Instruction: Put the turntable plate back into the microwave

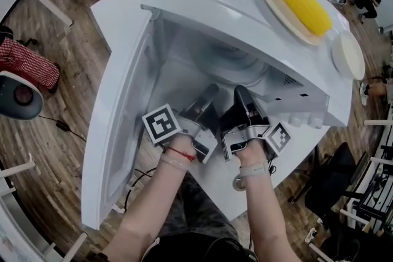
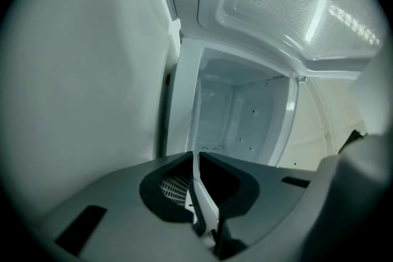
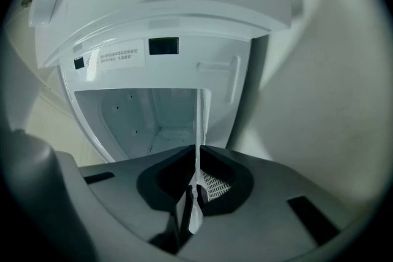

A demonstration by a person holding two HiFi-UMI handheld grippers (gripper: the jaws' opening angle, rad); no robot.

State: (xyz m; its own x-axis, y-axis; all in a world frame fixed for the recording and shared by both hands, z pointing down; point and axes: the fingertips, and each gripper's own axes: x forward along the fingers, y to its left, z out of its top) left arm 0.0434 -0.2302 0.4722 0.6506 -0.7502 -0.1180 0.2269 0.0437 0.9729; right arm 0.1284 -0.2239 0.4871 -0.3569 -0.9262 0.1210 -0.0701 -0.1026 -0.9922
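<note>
The white microwave (image 1: 245,15) stands with its door (image 1: 123,126) swung open to the left. The clear glass turntable plate (image 1: 228,63) lies flat at the mouth of the cavity, held at its near rim by both grippers. My left gripper (image 1: 209,94) is shut on the rim, which shows as a thin glass edge (image 2: 198,193) between the jaws. Just to its right, my right gripper (image 1: 241,95) is shut on the same rim, and the thin edge (image 3: 198,132) rises between its jaws. The bare cavity (image 2: 239,113) (image 3: 141,113) lies straight ahead of both.
On top of the microwave lie a corn cob on an oval plate (image 1: 298,0) and a small white dish (image 1: 348,53). Control knobs (image 1: 301,121) sit right of the opening. The microwave stands on a white table (image 1: 258,175). A red checked cloth (image 1: 27,64) is at the far left.
</note>
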